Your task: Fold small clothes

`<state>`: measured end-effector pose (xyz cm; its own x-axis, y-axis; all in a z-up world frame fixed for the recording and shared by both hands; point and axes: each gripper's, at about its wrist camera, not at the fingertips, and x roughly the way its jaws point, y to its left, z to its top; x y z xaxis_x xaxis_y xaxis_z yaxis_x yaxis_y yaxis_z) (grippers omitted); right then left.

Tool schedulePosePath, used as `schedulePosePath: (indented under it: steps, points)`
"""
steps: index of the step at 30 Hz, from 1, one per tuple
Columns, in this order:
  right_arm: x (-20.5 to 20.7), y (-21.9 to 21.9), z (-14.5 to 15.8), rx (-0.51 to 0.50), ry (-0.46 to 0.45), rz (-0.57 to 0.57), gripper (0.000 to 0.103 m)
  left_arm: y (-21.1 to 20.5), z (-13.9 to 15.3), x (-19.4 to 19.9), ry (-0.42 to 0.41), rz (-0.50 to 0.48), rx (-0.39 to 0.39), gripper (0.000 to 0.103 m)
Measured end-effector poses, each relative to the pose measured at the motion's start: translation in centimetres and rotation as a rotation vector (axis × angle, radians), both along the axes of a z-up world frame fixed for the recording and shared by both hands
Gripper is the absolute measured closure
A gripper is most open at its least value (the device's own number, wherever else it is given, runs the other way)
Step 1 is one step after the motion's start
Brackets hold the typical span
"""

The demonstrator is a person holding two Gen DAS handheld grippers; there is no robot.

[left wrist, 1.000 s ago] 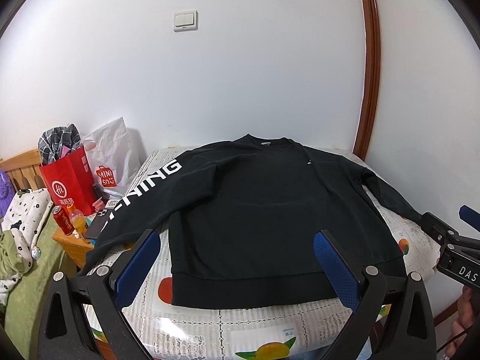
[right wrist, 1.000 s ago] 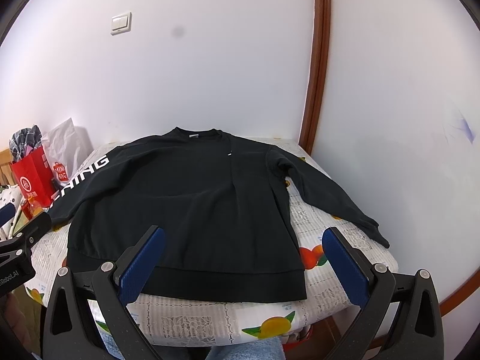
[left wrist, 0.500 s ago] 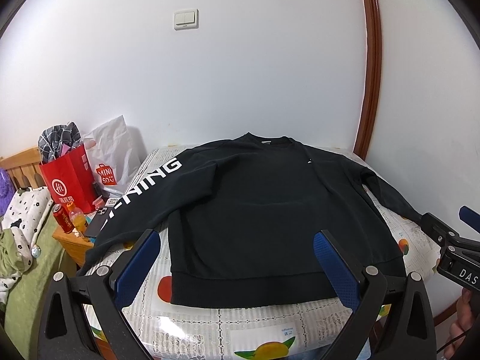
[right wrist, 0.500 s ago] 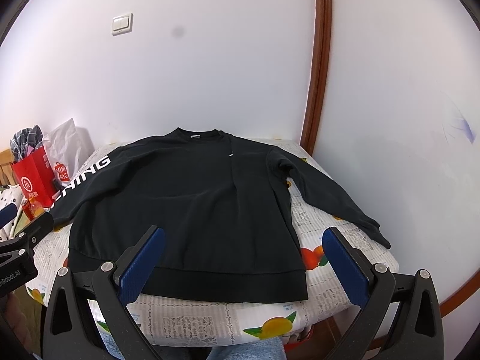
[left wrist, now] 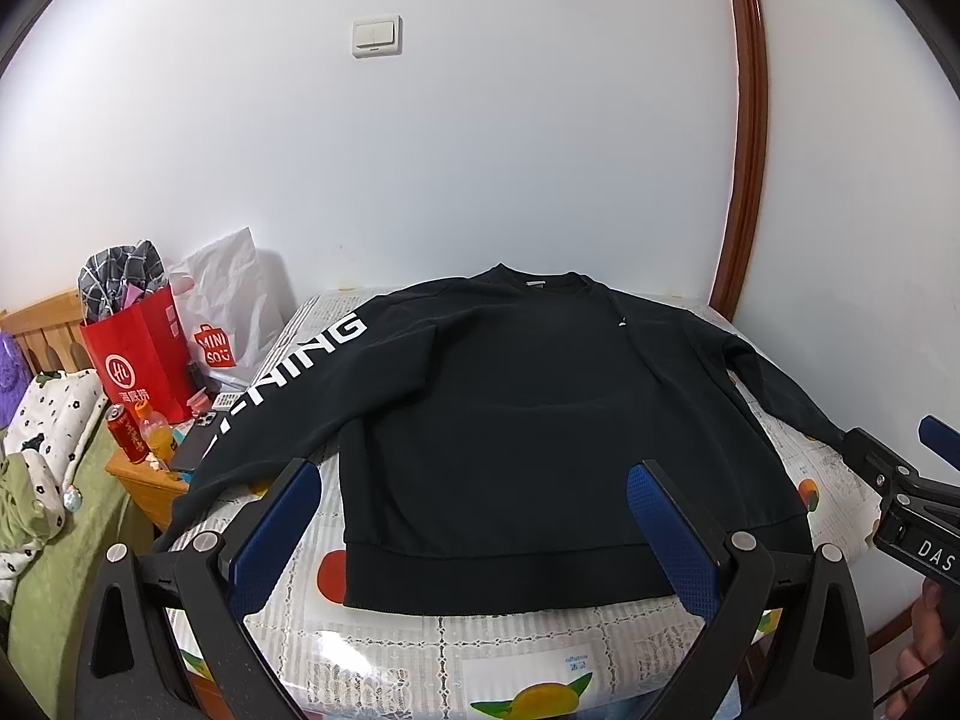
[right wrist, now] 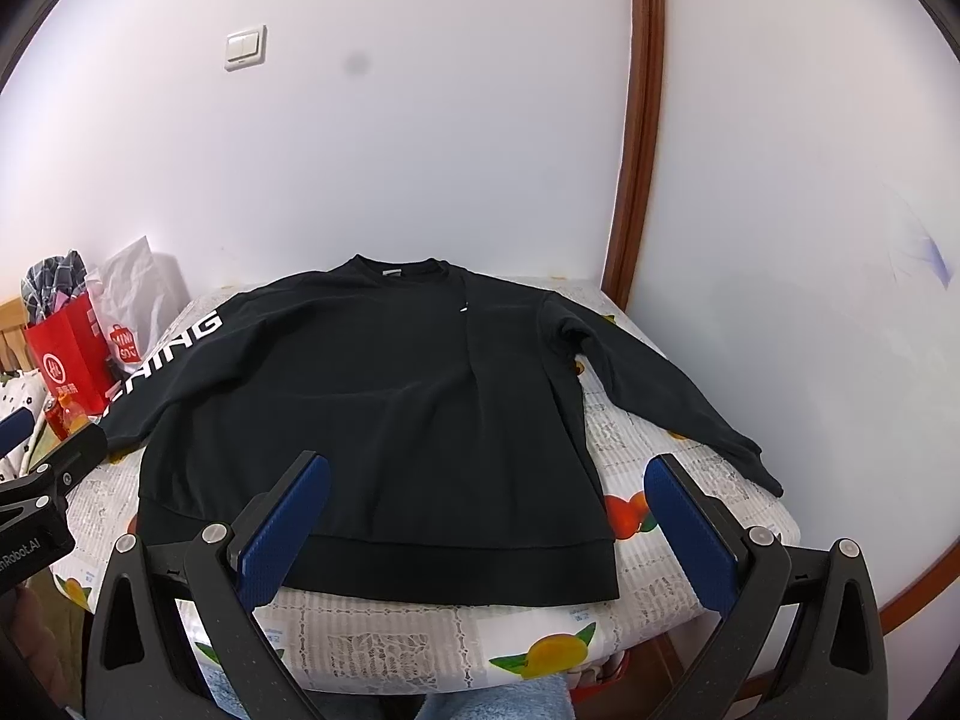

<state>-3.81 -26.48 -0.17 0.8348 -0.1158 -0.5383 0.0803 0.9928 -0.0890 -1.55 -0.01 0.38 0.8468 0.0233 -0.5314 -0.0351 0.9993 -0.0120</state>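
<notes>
The black sweatshirt [left wrist: 510, 420] lay flat on the fruit-print tablecloth [right wrist: 540, 630], both sleeves spread, while the left gripper [left wrist: 474, 534] and right gripper [right wrist: 486, 528] hovered wide apart and empty; the overhanging left cuff risked dragging it crooked

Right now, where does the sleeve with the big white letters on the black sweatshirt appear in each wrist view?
Left wrist view: the lettered sleeve runs diagonally from centre toward lower left, past the left table edge.
Right wrist view: the same sleeve lies at the left, its end hidden behind the left gripper.
Shared landmark: the red paper bag, left of the sleeve.
</notes>
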Motion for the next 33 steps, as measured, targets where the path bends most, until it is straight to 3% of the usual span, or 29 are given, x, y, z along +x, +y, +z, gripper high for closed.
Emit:
schedulePosePath:
  steps: [33]
  points:
    - [0.5,-0.4,-0.1,0.006,0.001,-0.005,0.0,0.2,0.3,1.1,-0.001,-0.027,-0.006,0.0]
